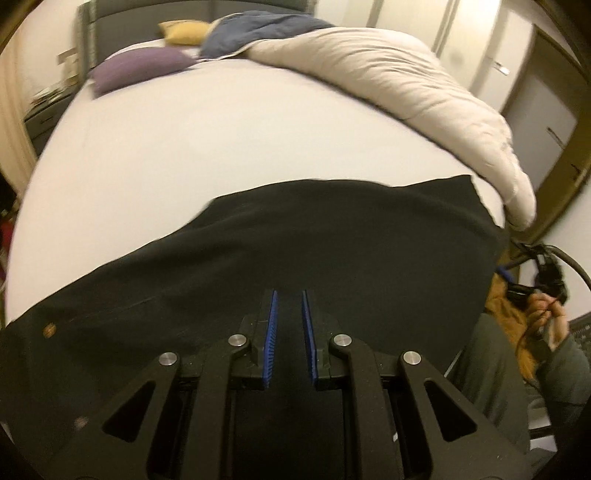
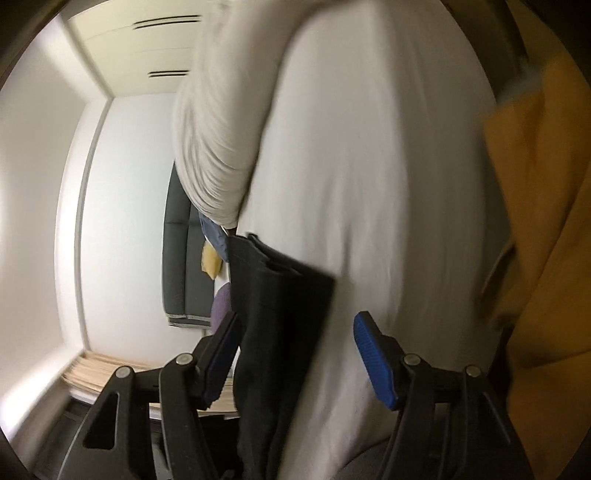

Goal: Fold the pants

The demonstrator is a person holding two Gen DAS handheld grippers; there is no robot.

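The black pants (image 1: 295, 243) lie spread across the near part of the white bed sheet (image 1: 221, 147). A small button shows at their left edge. My left gripper (image 1: 289, 295) is above their near edge, its blue pads close together with black cloth pinched between them. In the right wrist view, which is rolled sideways, a folded strip of the pants (image 2: 269, 369) runs between the fingers of my right gripper (image 2: 295, 317). The jaws stand wide apart. The right blue pad (image 2: 373, 358) is clear of the cloth, which passes close to the left one.
A beige duvet (image 1: 388, 74) is bunched along the bed's right side. A purple pillow (image 1: 136, 68), a yellow pillow (image 1: 184, 31) and a blue blanket (image 1: 258, 33) lie at the head. A hand (image 1: 546, 321) with cables is at the right. Mustard cloth (image 2: 546, 221) hangs beside the bed.
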